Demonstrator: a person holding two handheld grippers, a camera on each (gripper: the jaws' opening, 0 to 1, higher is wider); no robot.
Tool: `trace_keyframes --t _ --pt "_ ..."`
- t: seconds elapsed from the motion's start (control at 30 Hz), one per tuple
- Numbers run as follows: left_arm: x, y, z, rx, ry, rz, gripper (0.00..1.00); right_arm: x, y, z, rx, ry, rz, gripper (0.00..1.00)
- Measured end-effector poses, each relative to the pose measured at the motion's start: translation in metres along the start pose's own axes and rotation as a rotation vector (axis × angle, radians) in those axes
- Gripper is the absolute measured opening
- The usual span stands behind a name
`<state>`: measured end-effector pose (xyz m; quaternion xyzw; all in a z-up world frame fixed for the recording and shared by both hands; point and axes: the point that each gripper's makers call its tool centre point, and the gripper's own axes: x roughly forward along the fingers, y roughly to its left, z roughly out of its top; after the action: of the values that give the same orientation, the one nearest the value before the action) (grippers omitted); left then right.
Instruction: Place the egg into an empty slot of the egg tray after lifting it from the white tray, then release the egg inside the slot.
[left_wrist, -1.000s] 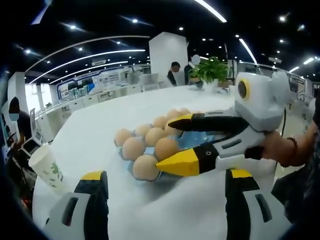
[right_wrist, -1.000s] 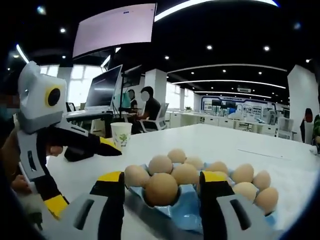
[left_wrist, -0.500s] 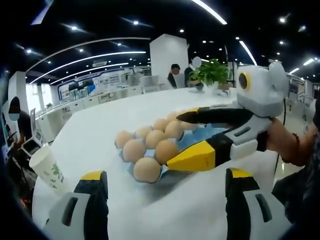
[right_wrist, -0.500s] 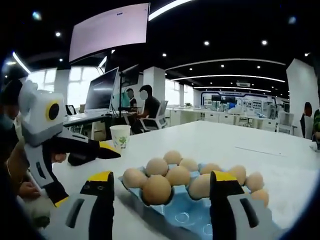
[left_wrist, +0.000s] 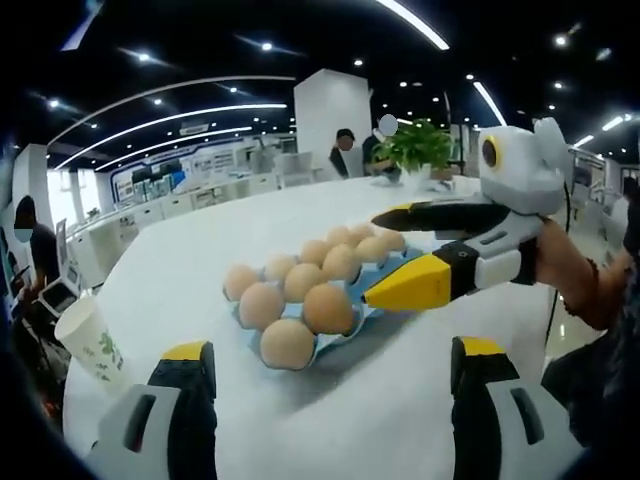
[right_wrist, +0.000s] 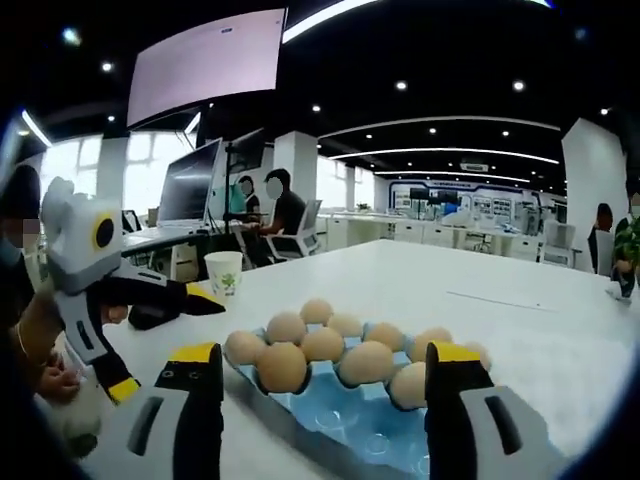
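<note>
Right gripper (right_wrist: 312, 400): we see its two yellow-tipped jaws spread wide with nothing between them, raised above the near edge of the egg tray; in the left gripper view (left_wrist: 420, 250) it comes in from the right, held by a hand (left_wrist: 565, 275), jaws parted and empty over the tray's right side.
Left gripper (left_wrist: 330, 400): released, jaws wide apart and empty, hanging over bare desk just short of the tray; in the right gripper view (right_wrist: 195, 295) it sits well to the left of the tray.
Egg tray (right_wrist: 330, 410): pale blue, lying flat on the desk; we can see bare slots along its near edge in the right gripper view, and it also shows in the left gripper view (left_wrist: 385, 275).
Eggs (right_wrist: 325, 345): brown, seated in the tray's slots in rows; in the left gripper view (left_wrist: 300, 300) the closest one sits at the tray's near corner. We cannot tell which egg is the task's own.
Desk (left_wrist: 200, 250): white and broad, carrying the tray.
Paper cup (right_wrist: 223, 274): white with a green print, upright on the desk, well apart from the tray, beyond the left gripper; in the left gripper view (left_wrist: 90, 340) it stands at the far left.
Potted plant (left_wrist: 420, 145): green, at the desk's far end.
Background: an office with monitors, and people (right_wrist: 275, 215) seated at other desks.
</note>
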<state>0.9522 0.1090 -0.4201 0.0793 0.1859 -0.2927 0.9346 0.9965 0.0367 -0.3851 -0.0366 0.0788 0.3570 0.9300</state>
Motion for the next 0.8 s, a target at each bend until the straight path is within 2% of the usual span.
trace_keyframes --t 0.47,0.8 --pt "0.005 -0.003 -0.001 0.01 0.01 -0.03 1.0 -0.028 -0.031 -0.006 0.022 0.015 -0.085 0.86" --pt "0.01 -0.006 -0.002 0.008 0.013 -0.043 1.0 -0.051 -0.065 -0.017 0.034 0.027 -0.182 0.87"
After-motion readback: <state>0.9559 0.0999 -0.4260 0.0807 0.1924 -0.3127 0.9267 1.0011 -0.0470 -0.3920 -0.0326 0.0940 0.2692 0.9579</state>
